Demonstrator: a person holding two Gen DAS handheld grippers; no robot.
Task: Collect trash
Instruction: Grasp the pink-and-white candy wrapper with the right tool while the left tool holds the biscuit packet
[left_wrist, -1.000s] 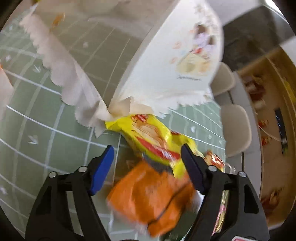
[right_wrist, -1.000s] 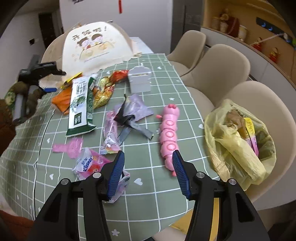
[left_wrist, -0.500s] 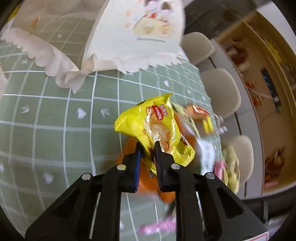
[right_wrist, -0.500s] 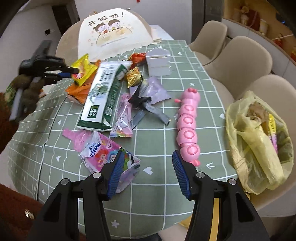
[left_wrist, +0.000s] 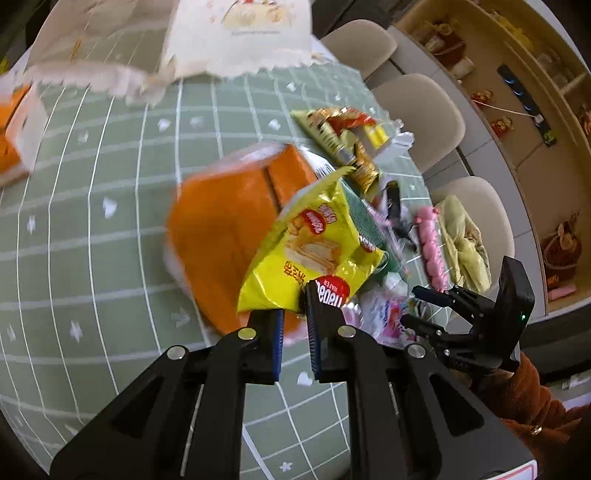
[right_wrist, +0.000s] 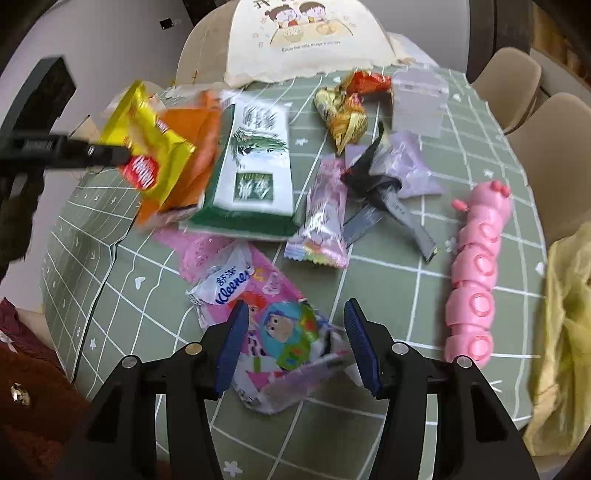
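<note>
Wrappers littering green gridded tablecloth

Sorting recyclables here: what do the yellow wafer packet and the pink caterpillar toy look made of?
Yellow wafer packet: apparently thin glossy plastic film, since it creases and shines, pinched in the left gripper. Pink caterpillar toy: likely hard moulded plastic, with smooth, rigid, rounded segments.

The crinkled yellow wafer packet has a red round logo; the soft tablecloth is green with white grid lines.
</note>
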